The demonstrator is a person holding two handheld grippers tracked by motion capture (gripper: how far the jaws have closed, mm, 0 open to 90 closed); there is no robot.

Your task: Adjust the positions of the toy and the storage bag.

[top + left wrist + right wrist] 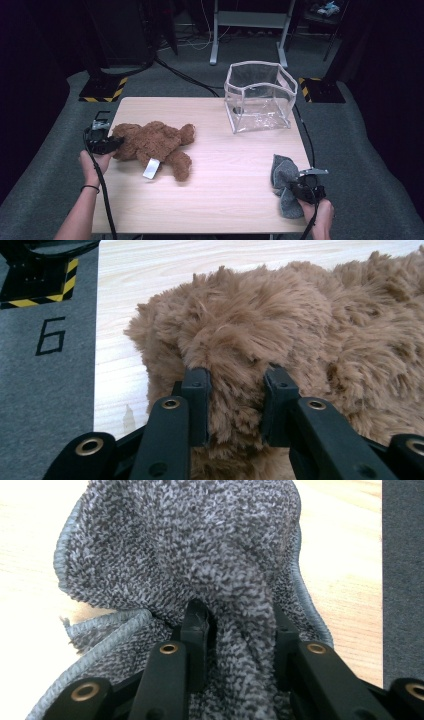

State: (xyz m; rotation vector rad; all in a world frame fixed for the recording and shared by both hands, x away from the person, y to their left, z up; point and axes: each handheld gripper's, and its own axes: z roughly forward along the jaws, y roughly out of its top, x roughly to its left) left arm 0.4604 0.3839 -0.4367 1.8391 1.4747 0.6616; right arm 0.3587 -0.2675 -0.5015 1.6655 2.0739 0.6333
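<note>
A brown plush teddy bear (155, 145) lies on the left half of the wooden table (220, 185), a white tag (151, 169) hanging from it. My left gripper (107, 142) is at the bear's left end, shut on a tuft of its fur (235, 390), the black pads pressed into the plush. At the front right a grey towel (285, 182) lies crumpled. My right gripper (300, 189) is shut on a fold of this towel (240, 630), which bunches up between the jaws.
A clear plastic bag (259, 96) with a white rim stands open at the table's back right. Grey carpet (45, 390) with a black numeral lies left of the table. Black-and-yellow striped bases (102, 90) and a metal stand (250, 20) sit on the floor behind.
</note>
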